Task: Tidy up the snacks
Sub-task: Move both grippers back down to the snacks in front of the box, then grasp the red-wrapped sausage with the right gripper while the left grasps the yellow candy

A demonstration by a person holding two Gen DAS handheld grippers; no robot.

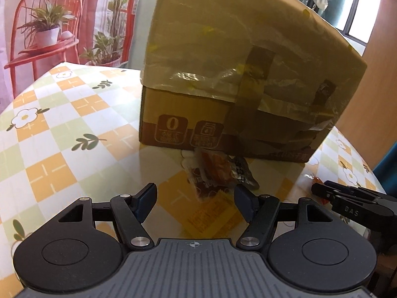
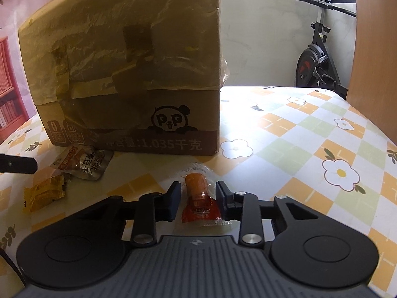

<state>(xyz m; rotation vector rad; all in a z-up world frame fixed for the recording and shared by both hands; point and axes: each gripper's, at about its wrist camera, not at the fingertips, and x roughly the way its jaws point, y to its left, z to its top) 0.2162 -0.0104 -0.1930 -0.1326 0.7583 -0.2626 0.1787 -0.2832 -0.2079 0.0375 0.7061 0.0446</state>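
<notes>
We have the orange snack packet [image 2: 199, 198] lying flat on the surface [image 2: 297, 134], just in front of the cardboard box [image 2: 129, 74], with our right gripper [image 2: 198, 197] straddling it, fingers close beside it but not visibly pressing, likely lining up a pickup. Our left gripper [image 1: 196, 200] hovers with fingers spread and empty before the silver packet [image 1: 218, 173] at the box's foot, probably next.

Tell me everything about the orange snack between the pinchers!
The orange snack is a small sealed packet: clear crinkly plastic at the far end around an orange lump, with a red printed label nearer the camera. It lies flat on the checked tablecloth, in front of the box, between the right gripper fingers, which look not quite touching it.
</notes>
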